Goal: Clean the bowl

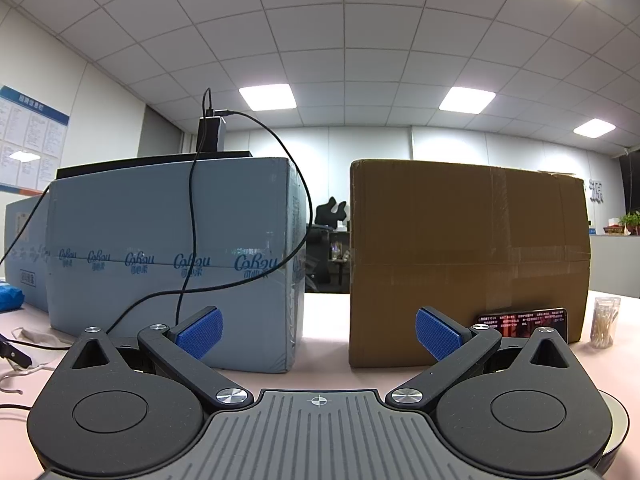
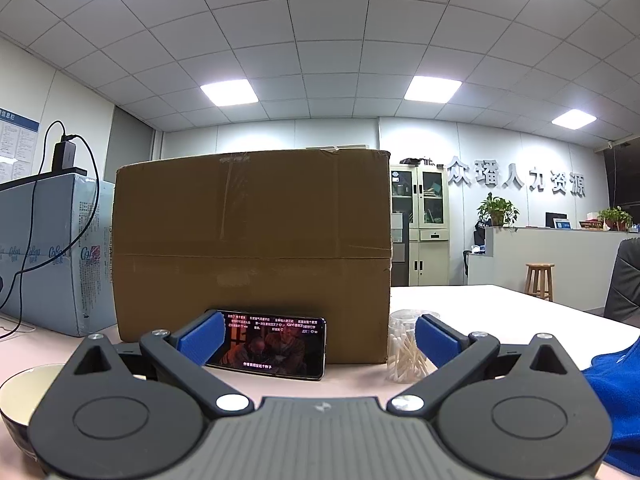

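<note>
Bowl (image 2: 24, 390): pale inside, dark outside; upright.

Blue-padded jaws, brown carton (image 2: 252, 256), pale blue printed box (image 1: 172, 256), cream-lined dark bowl (image 2: 24, 392), blue cloth (image 2: 616, 400).

The right gripper's body is hiding most of the bowl (image 2: 24, 388), leaving only its left rim showing. A blue cloth (image 2: 616, 400) is running off the frame's right edge. In the left wrist view, a pale curved edge (image 1: 618, 428), possibly that same bowl, is peeking out behind the housing.
</note>
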A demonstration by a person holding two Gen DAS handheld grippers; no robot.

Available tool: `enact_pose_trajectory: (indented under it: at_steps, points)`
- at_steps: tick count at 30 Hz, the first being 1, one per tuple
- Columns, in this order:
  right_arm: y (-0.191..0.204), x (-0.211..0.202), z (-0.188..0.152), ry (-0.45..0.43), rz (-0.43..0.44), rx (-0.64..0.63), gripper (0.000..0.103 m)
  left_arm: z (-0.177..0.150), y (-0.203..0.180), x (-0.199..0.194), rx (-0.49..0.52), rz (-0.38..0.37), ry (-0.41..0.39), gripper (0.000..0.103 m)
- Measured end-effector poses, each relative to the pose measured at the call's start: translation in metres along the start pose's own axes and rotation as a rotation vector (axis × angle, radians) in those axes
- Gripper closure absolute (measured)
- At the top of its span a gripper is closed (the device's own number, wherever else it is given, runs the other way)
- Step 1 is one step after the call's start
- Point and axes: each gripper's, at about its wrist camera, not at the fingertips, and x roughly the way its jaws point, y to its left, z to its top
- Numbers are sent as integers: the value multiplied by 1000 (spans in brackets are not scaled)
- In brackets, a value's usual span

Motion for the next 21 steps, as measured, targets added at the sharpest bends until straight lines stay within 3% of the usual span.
enact_pose_trajectory:
  at_steps: [21]
  points:
    - [2,-1,2,9,10,-7,0,0,1,1,-6,2,2,0]
